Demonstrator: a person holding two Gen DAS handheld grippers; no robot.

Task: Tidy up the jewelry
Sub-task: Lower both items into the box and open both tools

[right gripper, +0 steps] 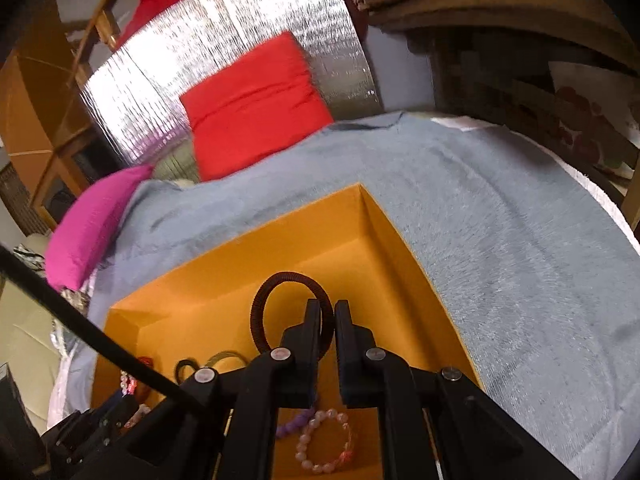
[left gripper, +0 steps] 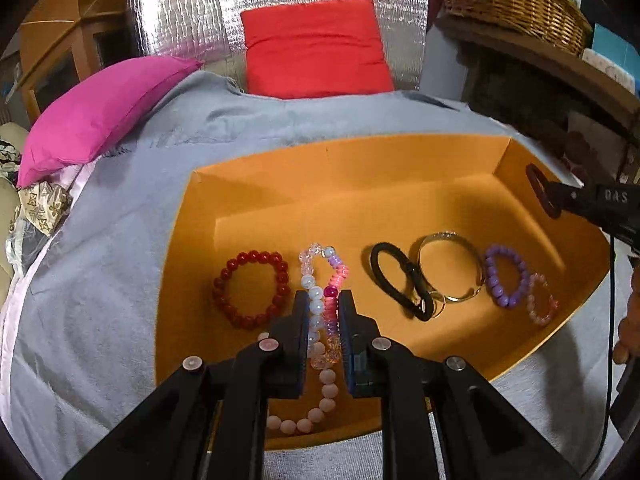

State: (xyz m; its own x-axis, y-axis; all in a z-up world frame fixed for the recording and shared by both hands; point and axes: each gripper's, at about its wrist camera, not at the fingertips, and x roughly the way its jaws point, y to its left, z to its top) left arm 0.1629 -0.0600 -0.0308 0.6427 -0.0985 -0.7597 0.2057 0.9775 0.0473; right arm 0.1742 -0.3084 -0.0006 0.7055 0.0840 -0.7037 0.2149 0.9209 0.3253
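My left gripper [left gripper: 324, 300] was nipped on a mixed pastel bead strand [left gripper: 320, 312] trailing over the orange box's [left gripper: 360, 156] near wall; a careless lift could drag the red bead bracelet [left gripper: 251, 289] alongside. My right gripper [right gripper: 328, 312] pinched a dark brown ribbed hair band [right gripper: 264, 304] above the far corner; thin hold, it might slip.

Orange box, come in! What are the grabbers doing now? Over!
Left hand-held gripper shut on mixed bead bracelet. Right hand-held gripper shut on dark hair tie over orange box. Nothing blocking.
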